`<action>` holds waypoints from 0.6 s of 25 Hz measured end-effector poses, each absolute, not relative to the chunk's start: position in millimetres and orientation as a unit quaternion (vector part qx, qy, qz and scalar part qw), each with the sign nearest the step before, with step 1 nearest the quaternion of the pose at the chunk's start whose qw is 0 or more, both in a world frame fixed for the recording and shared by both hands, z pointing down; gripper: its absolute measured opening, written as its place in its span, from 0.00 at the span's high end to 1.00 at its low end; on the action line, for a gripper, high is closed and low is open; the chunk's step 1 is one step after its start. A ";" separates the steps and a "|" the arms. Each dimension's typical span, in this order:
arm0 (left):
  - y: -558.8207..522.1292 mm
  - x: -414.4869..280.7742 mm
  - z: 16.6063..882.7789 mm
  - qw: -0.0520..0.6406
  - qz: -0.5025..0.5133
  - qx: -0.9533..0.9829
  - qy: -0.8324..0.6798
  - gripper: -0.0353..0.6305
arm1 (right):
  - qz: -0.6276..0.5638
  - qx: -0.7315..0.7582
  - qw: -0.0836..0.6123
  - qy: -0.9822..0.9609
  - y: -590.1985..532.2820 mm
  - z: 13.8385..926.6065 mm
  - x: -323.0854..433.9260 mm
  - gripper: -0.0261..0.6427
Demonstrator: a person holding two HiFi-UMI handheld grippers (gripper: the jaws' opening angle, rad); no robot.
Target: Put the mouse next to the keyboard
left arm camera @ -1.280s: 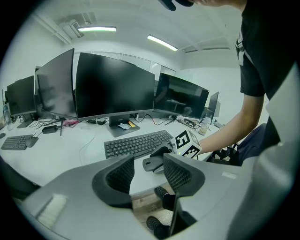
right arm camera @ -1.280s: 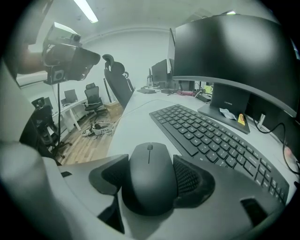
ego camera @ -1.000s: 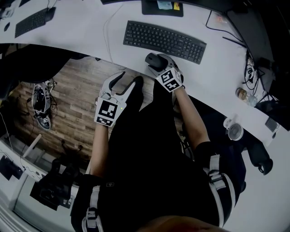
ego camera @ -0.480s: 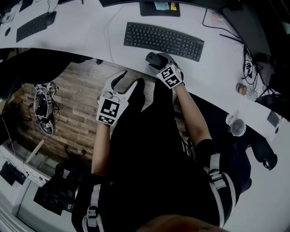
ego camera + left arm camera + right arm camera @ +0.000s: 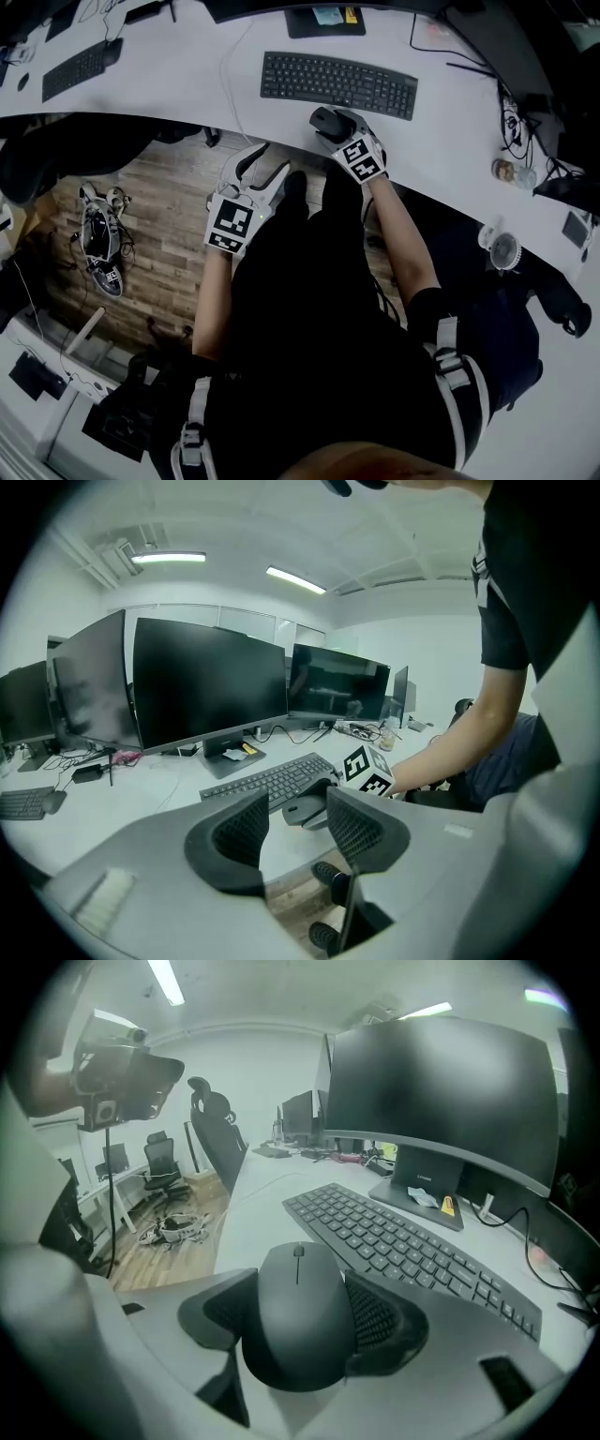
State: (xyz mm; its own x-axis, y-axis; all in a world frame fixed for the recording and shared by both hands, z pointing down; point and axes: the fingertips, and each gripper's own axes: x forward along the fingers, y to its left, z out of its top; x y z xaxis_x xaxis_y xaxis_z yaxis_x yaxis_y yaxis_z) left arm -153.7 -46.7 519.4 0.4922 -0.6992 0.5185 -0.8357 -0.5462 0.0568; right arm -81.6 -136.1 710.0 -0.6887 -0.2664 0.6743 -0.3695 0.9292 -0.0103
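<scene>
The white desk (image 5: 187, 84) curves across the head view, and the black keyboard (image 5: 337, 84) lies on it below the monitor stand. There is bare surface past the keyboard's right end and along its near edge. The right gripper (image 5: 336, 124) has its jaws spread wide around the mouse (image 5: 298, 1312), one ribbed pad against each flank. The mouse sits near the desk's front edge, just short of the keyboard's near long edge; whether it rests on the desk or is slightly lifted cannot be told. The left gripper (image 5: 295, 825) hangs over the wooden floor in front of the desk, its jaws apart with nothing between them, and it seems to have no part in this step. To place the mouse well, the grip probably needs to stay even on both flanks so the smooth, rounded shell does not squirt forward. The mouse should travel low and flat, keep clear of the keys, and settle fully on the desk beside the keyboard with its nose pointing away from the person. Only then should the jaws part, straight outward.
</scene>
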 end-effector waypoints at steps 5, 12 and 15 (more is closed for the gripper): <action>-40.1 -158.2 514.4 0.144 0.223 0.855 -0.446 0.66 | 0.074 0.194 0.351 -0.913 -130.2 698.3 -77.1 0.52; -39.9 -153.2 505.6 0.135 0.216 0.864 -0.434 0.66 | 0.073 0.220 0.343 -0.910 -124.9 677.2 -64.1 0.52; -40.5 -148.6 501.3 0.130 0.213 0.870 -0.426 0.66 | 0.070 0.234 0.343 -0.907 -124.1 668.9 -56.4 0.52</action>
